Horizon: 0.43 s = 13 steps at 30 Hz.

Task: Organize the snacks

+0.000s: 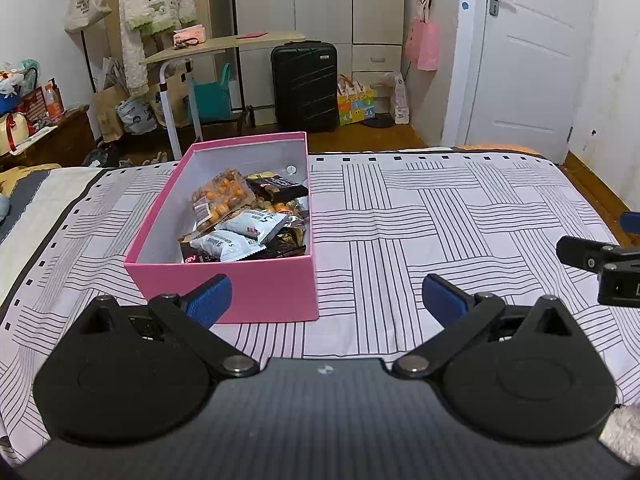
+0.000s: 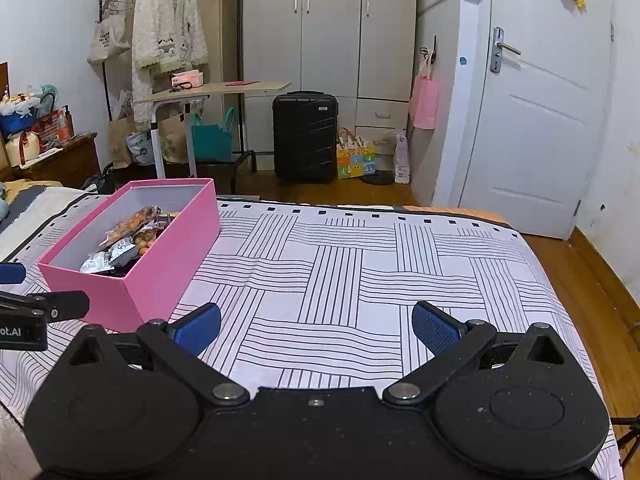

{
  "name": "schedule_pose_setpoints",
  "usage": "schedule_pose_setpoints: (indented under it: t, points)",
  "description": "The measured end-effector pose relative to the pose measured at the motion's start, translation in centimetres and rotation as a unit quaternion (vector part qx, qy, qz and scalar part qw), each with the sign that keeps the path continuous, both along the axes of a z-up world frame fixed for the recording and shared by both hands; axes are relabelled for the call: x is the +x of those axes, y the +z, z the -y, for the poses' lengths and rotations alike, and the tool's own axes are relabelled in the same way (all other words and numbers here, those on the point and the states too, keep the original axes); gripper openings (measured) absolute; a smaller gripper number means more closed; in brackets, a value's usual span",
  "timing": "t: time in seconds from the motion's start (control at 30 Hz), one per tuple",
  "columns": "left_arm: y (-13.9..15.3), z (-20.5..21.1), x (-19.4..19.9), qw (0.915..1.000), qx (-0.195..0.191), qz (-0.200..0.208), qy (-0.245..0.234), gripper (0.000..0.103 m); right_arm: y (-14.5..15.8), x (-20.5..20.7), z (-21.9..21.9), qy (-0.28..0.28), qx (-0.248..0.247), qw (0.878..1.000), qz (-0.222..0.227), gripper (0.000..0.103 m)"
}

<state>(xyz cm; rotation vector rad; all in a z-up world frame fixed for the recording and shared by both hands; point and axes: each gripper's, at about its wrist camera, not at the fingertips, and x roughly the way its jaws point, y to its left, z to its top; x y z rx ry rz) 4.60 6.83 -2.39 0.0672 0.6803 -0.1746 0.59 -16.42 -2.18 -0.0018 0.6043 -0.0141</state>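
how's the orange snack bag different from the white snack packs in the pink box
The orange snack bag is clear, showing round orange pieces; the white snack packs are opaque and printed. It lies farther back in the pink box; they lie nearer the front. All are sealed.

The box (image 1: 224, 280) sits on the bed (image 1: 440, 220), toward its left side, its far end near the foot edge. The snacks (image 1: 248, 220) lie in the box, heaped against its right wall and near end. The left gripper (image 1: 326, 300) hovers at the box's near right corner; the right gripper (image 2: 316, 326) is to its right, over bare bed. Beyond the foot edge stand a table (image 1: 224, 46), a suitcase (image 1: 304, 84) to its right, and a wardrobe (image 1: 320, 0) behind them. A door (image 1: 532, 60) is at far right.
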Motion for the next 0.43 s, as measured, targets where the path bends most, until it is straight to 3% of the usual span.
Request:
schedule_pose_setpoints:
  t: [0.43]
  points:
    - [0.30,-0.22,-0.29,0.9999,-0.003,0.009,0.004,0.103,-0.07,0.02,0.08,-0.001,-0.002,1.000,0.001,0.103]
